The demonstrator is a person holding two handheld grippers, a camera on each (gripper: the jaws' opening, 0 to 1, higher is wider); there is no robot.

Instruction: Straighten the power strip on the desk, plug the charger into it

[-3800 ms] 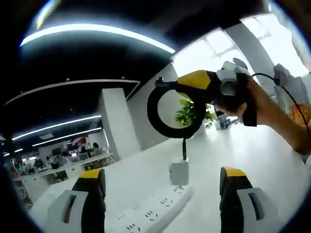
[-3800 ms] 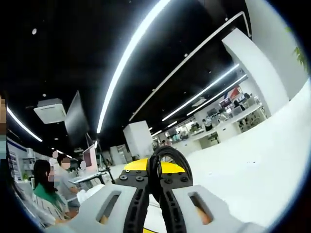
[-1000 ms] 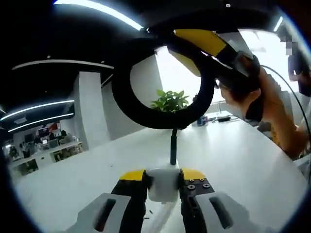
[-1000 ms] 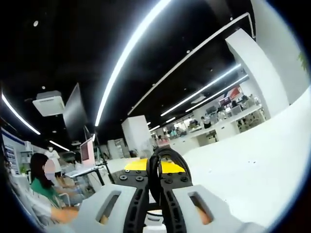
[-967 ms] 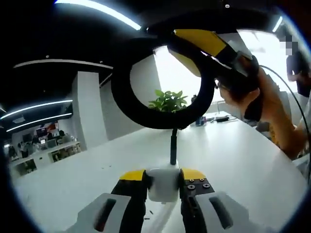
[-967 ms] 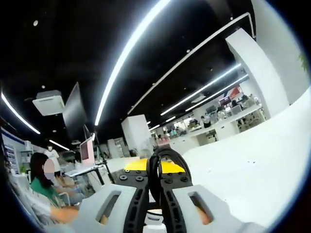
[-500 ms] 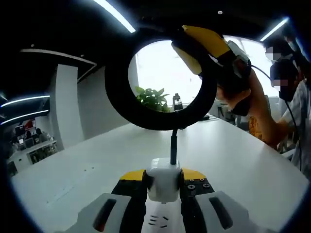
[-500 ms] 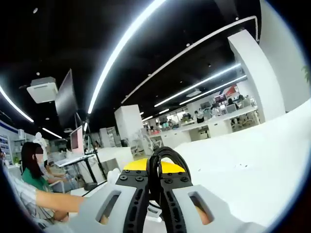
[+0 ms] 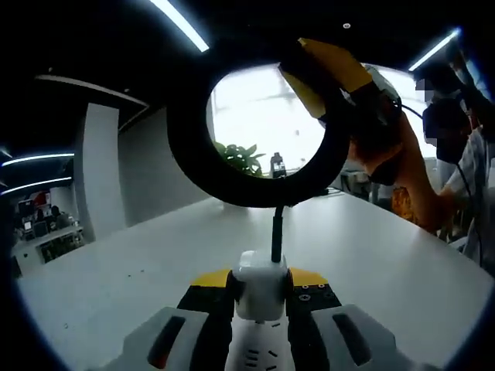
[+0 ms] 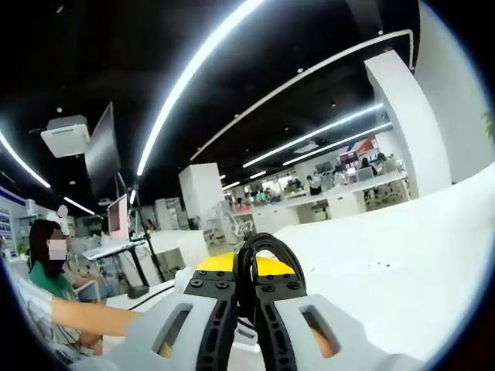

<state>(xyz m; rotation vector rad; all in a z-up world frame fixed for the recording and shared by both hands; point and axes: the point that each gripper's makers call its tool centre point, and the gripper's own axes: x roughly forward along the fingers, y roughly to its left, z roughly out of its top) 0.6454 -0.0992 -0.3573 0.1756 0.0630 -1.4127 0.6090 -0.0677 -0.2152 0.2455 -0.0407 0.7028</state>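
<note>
In the left gripper view my left gripper (image 9: 261,280) is shut on a white charger block (image 9: 261,270), held upright just above the white power strip (image 9: 256,357) whose sockets show between the jaws. A black cable (image 9: 276,232) rises from the charger into a coiled loop (image 9: 193,158). The right gripper (image 9: 309,69), yellow and black in a person's hand (image 9: 390,154), pinches that loop at the upper right. In the right gripper view my right gripper (image 10: 249,282) is shut on the black cable coil (image 10: 263,246).
The white desk (image 9: 371,263) stretches away on all sides. A potted plant (image 9: 236,157) and a bottle (image 9: 277,164) stand at its far end. A seated person (image 10: 46,267) with an outstretched arm is at the left of the right gripper view.
My left gripper, open 3.8 s ago, has shut on the charger. Over the last second it has come over the power strip, whose sockets now show below. The right gripper keeps the coil.
</note>
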